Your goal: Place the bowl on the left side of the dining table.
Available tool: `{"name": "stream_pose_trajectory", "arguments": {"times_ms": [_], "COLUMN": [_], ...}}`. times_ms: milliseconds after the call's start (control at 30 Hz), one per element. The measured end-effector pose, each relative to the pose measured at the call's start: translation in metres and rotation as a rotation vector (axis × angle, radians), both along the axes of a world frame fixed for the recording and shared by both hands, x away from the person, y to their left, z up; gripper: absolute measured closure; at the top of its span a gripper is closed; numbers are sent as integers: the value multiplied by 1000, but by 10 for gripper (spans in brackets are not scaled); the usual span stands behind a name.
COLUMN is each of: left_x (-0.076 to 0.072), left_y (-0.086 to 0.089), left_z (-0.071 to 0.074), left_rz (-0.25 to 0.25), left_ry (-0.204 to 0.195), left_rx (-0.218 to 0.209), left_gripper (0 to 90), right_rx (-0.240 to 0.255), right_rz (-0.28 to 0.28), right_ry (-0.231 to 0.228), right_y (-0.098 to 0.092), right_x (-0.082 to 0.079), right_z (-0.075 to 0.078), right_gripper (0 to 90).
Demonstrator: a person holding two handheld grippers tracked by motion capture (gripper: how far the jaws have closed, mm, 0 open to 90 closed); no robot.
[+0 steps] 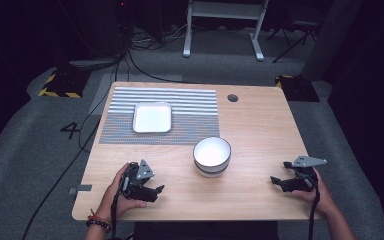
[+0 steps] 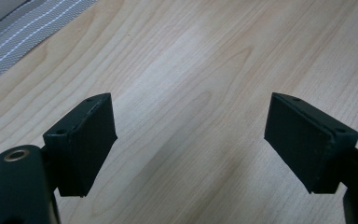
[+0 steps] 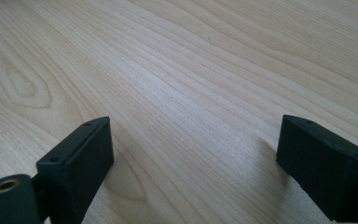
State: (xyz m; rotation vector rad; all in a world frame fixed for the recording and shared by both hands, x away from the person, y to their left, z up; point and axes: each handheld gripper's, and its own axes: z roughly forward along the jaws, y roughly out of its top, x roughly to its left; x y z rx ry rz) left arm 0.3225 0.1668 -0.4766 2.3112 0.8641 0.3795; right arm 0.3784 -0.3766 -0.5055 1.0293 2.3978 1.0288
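We rest the left hand-held gripper [image 1: 156,190] and right hand-held gripper [image 1: 276,181], both released and empty, near the front edge of the light wooden tabletop [image 1: 260,125], so we judge no step begun; the round white bowl [image 1: 212,156] between them near the front-middle seems the likely next reach.

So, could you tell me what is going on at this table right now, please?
A person sits at a wooden table holding a two-jaw gripper in each hand. The left gripper and right gripper both rest near the front edge, open, gripping nothing. Between them, farther in, stands a white bowl, just off a striped placemat. A white square plate lies on that mat. Nothing is being handled at this moment.
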Motion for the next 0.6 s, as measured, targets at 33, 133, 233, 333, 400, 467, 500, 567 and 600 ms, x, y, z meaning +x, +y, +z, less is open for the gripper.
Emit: {"name": "stream_pose_trajectory", "arguments": {"times_ms": [33, 133, 233, 333, 400, 467, 500, 567, 600], "left_x": [1, 5, 8, 11, 11, 13, 14, 15, 16], "left_y": [-1, -8, -12, -19, -21, -24, -27, -32, -36], "left_z": [0, -1, -1, -3, -3, -1, 0, 4, 6], "left_rz": [-3, -18, -27, -51, -51, -69, -77, -88, -96], "left_ry": [0, 4, -3, 12, 15, 4, 15, -4, -6], "left_rx": [8, -2, 9, 19, 11, 29, 18, 10, 6], "left_gripper": [165, 165, 169, 170, 170, 170, 170, 170, 170], "right_rx": [1, 0, 2, 3, 1, 0, 0, 0, 0], "right_rz": [0, 0, 0, 3, 6, 9, 9, 8, 8], "right_ry": [0, -1, 0, 1, 2, 4, 4, 4, 4], "right_y": [0, 0, 0, 0, 0, 0, 0, 0, 0], "right_x": [0, 0, 0, 0, 0, 1, 1, 1, 1], "right_z": [0, 0, 0, 0, 0, 0, 0, 0, 0], "right_gripper": [110, 110, 110, 110, 110, 110, 110, 110, 110]}}
